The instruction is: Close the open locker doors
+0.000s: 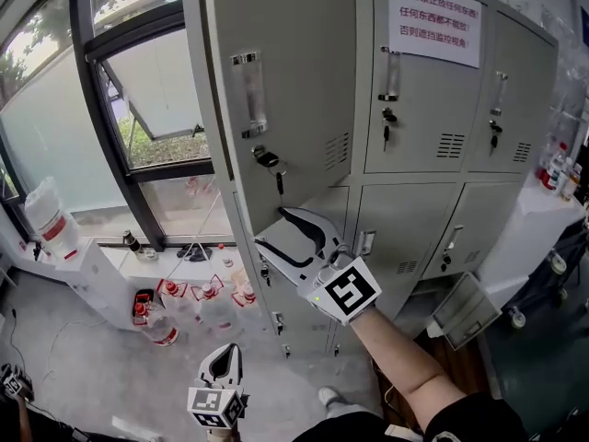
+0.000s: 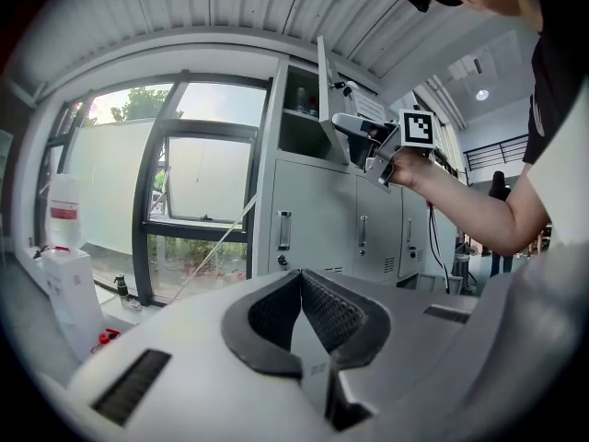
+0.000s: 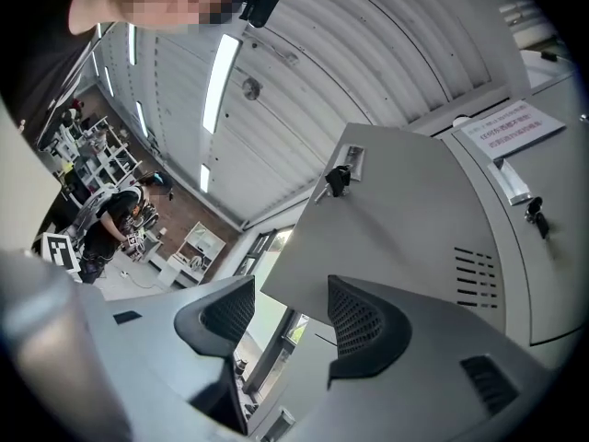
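Observation:
The grey locker bank (image 1: 414, 219) has its top-left door (image 1: 285, 81) swung out toward me, with a clear handle (image 1: 248, 95) and a key (image 1: 269, 160) on it. My right gripper (image 1: 273, 228) is raised just under that door's lower edge, jaws open. In the right gripper view the door (image 3: 405, 219) looms right in front of the open gripper (image 3: 291, 288), its lower corner lying in the gap with no pad pressing on it. My left gripper (image 1: 225, 353) hangs low near the floor, shut and empty. The left gripper view shows its pads (image 2: 322, 311) meeting and the open door (image 2: 324, 90).
The other locker doors (image 1: 414, 109) are closed, with keys and a paper notice (image 1: 434, 21). A large window (image 1: 138, 109) is on the left. Red-capped bottles (image 1: 170, 302) lie on the floor, and a white shelf holds a jug (image 1: 51, 217). A white bench (image 1: 543, 210) stands at the right.

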A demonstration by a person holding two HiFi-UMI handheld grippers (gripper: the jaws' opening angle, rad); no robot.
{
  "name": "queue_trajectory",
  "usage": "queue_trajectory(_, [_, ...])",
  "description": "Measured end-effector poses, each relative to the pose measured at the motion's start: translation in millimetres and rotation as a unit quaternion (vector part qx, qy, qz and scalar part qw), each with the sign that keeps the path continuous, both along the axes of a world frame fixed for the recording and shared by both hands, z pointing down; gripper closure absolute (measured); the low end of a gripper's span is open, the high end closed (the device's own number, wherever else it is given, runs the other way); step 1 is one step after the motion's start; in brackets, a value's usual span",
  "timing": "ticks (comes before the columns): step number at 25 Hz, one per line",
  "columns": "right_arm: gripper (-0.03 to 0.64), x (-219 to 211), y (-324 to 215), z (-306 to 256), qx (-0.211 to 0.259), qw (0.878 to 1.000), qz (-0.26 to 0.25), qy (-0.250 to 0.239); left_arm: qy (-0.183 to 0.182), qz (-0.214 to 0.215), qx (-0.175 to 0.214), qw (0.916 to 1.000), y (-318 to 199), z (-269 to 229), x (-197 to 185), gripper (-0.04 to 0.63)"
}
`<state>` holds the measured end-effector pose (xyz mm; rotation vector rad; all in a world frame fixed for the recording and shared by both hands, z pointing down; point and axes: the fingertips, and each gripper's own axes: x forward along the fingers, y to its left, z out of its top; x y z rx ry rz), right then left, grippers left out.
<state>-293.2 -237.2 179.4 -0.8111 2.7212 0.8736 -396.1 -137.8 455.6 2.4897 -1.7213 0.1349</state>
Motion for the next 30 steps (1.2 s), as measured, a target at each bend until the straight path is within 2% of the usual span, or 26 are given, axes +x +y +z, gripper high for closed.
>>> queue_trajectory(10, [0.362, -29.4, -52.3, 4.5, -0.009, 1.000, -0.028, 0.009, 0.002, -0.027, 0.002, 0.9996, -59.7, -2.3, -12.5, 0.575])
queue_trajectory(17, [0.362, -32.1, -89.5, -0.1, -0.037, 0.999, -0.034, -0.015, 0.003, -0.037, -0.002, 0.9993, -87.0, -0.1, -16.3, 0.575])
queue_trajectory(23, [0.345, -29.2, -118.5, 1.7, -0.068, 0.997, -0.018, -0.028, 0.001, -0.040, -0.003, 0.9992, -103.5, 0.0, -19.1, 0.575])
queue_trajectory(30, [0.344, -30.3, -128.8, -3.8, -0.102, 0.994, -0.008, -0.043, 0.001, -0.036, -0.004, 0.9993, -114.0, 0.5, -17.6, 0.575])
